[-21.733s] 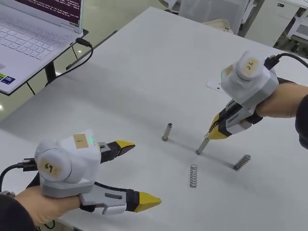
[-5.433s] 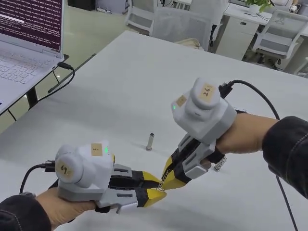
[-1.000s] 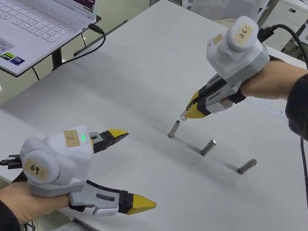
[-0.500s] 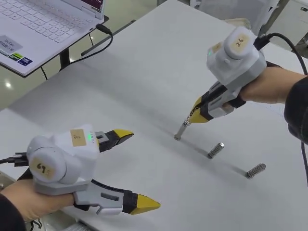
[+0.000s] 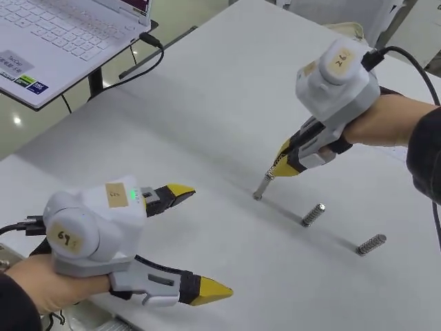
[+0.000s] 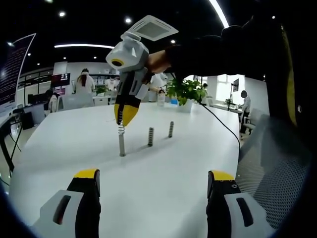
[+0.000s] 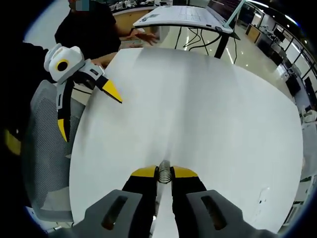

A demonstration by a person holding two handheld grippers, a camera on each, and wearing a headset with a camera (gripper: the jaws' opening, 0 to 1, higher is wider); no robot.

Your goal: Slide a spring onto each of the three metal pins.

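White table (image 5: 207, 96) stretches wide around right tongs (image 5: 278, 167) pinching spring (image 7: 164, 172).

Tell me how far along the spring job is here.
Done: the middle pin and end pin carry springs. In hand: the right hand-held gripper, shut on the third spring, holds it at the top of the bare pin. To do: slide it down and release. The left hand-held gripper hangs open, idle.

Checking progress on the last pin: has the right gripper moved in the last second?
Yes. The right gripper dropped toward the bare pin; its spring now meets the pin's top.
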